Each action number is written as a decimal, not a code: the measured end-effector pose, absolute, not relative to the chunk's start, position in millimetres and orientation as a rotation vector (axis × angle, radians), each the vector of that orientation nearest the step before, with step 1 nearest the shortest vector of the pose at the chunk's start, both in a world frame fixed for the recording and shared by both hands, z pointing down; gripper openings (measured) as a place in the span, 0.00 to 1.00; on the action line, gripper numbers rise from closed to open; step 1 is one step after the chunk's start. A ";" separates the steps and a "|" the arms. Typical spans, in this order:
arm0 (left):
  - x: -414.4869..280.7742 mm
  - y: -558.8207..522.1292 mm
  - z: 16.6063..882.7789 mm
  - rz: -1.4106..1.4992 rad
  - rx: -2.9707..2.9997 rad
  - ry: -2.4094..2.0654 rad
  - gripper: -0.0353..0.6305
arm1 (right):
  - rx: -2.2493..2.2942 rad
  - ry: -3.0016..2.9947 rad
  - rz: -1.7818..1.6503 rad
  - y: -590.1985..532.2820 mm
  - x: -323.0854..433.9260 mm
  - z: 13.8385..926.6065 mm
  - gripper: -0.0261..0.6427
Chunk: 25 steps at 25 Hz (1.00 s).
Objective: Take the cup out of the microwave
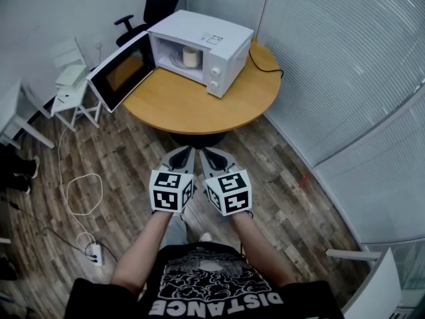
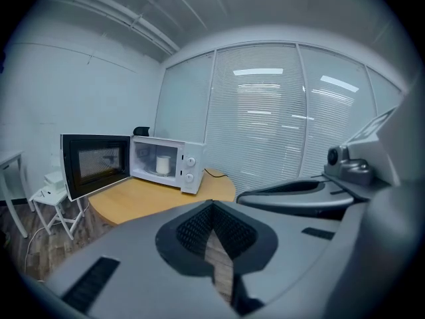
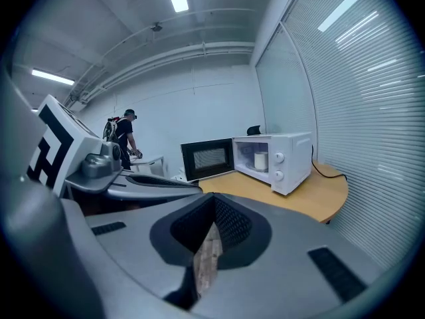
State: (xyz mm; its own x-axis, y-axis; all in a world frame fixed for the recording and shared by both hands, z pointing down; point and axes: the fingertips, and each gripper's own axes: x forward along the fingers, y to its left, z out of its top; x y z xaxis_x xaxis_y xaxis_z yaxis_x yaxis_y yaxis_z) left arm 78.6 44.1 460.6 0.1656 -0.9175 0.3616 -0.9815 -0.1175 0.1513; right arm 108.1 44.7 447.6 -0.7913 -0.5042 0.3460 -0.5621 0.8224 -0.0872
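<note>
Approaching stage: by my reading this is the walk-up, before any reach; both grippers are held side by side over the wooden floor, well short of the counter.
Cup: a pale cup stands upright inside the microwave, in the open cavity, untouched.
Door: the microwave door is swung wide to the left, out past the counter's edge, so the way in looks free.
Left gripper: its fingers are closed tip to tip, with nothing between them.
Right gripper: its fingers are likewise pressed together and empty.
Surroundings: cables trail over the floor at the left; a person stands far off by the back wall.
Next move: likely getting closer to the counter, spreading one gripper's fingers wider than the cup, then sliding them level into the cavity on either side of it.
Care needed: entering clear of the door and the cavity's roof, and closing gently so the cup does not tip.
</note>
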 end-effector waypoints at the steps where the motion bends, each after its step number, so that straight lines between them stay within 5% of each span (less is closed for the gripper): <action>1: 73.8 40.1 461.6 0.250 2.098 -1.808 0.07 | 0.811 -2.695 0.265 40.9 103.5 448.6 0.06; 25: -67.0 -83.6 468.7 0.210 2.165 -1.657 0.07 | 0.953 -2.583 0.273 -77.3 -33.9 453.2 0.06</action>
State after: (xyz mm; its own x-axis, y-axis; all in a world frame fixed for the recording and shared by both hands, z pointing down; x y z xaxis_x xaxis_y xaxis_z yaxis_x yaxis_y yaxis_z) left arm -67.0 -83.6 468.7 0.2840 -0.8900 0.3568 -0.9509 -0.2136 0.2241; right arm -33.9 -77.3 453.2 -0.7014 -0.5848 0.4075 -0.6570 0.7521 -0.0515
